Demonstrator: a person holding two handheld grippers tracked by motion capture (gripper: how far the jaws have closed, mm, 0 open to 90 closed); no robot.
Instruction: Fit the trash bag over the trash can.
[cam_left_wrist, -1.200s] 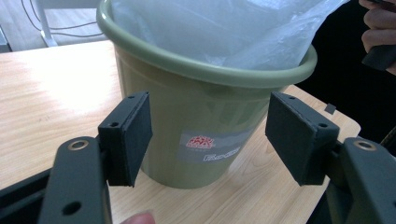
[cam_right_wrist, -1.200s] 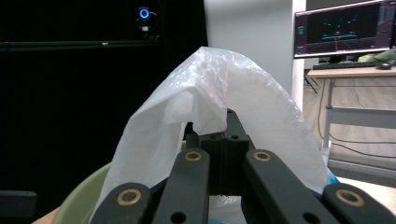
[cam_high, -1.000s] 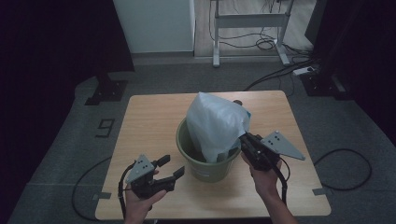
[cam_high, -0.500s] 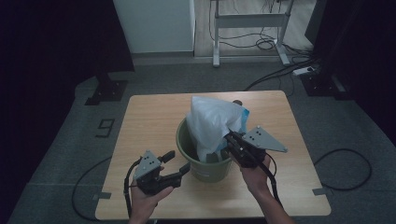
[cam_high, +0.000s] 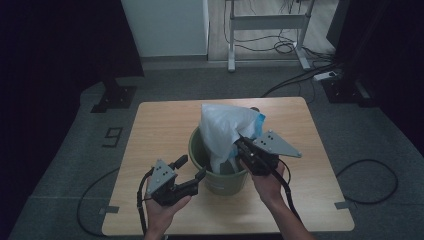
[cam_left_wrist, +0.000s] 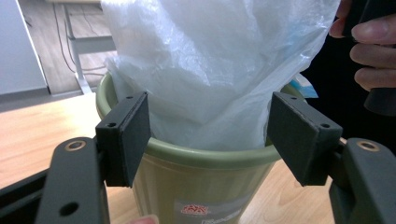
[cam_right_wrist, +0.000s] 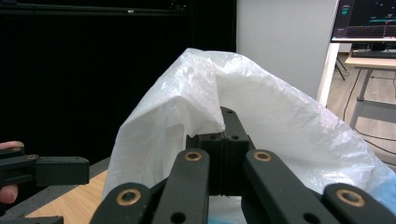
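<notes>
- The green bin (cam_high: 220, 172) stands in the middle of the wooden table (cam_high: 155, 130).
- A white plastic bag (cam_high: 222, 130) sticks up out of the bin.
- The right gripper (cam_high: 241, 145) pinches the bag tight and holds it up.
- The left gripper (cam_high: 192, 167) is spread wide at the bin's near rim, with nothing squeezed between its pads (cam_left_wrist: 128, 135).

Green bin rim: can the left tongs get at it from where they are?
Probably yes: the left tongs stand open right at the green bin, nothing between; the white bag rises inside the rim.
</notes>
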